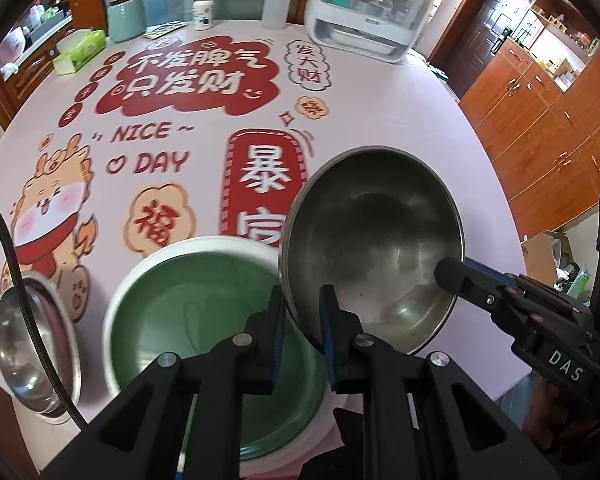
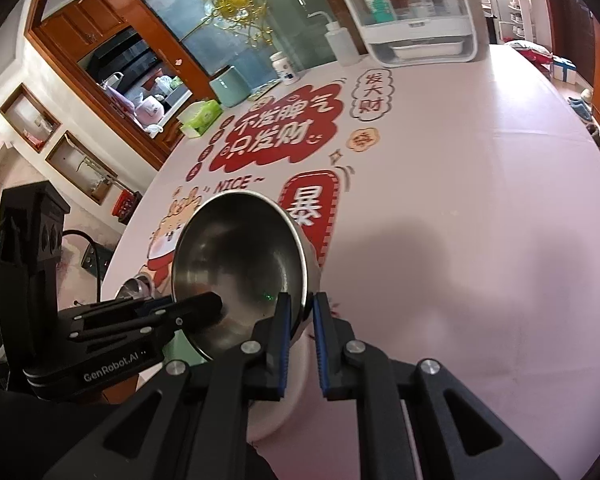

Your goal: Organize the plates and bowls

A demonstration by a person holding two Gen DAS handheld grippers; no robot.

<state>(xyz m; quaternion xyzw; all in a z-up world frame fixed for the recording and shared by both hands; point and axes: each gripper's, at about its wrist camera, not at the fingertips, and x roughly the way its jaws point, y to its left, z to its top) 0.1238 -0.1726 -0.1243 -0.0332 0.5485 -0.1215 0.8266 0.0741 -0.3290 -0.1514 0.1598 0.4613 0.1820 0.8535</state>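
Left wrist view puts my left gripper (image 1: pixel 302 332) clamped on the near rim of the steel bowl (image 1: pixel 370 240), one finger inside the wall and one outside. My right gripper (image 1: pixel 446 270) comes in from the right side of the same bowl and pinches the opposite rim, with one finger lying over the inner wall. I hold the bowl tilted, its mouth turned toward this camera, raised off the tablecloth (image 1: pixel 380 112).

Just left of the bowl, and partly under its edge, a green bowl (image 1: pixel 204 312) with a white rim sits on the cloth. Farther left of it, a second steel bowl (image 1: pixel 28 344) rests near the table's edge, crossed by a black cable (image 1: pixel 16 264).

From the right wrist view, my right gripper (image 2: pixel 302 322) has its fingers closed on the steel bowl (image 2: pixel 240 256) wall, and my left gripper (image 2: pixel 210 304) reaches in from the left with a fingertip inside the bowl. The white rim of the green bowl (image 2: pixel 276 408) shows below the steel bowl.

Well beyond the steel bowl, at the far side of the cloth, stand a white cabinet (image 1: pixel 364 12), a squeeze bottle (image 1: pixel 277 6), a pill jar (image 1: pixel 203 10), a mint canister (image 1: pixel 127 18) and a tissue box (image 1: pixel 80 50).
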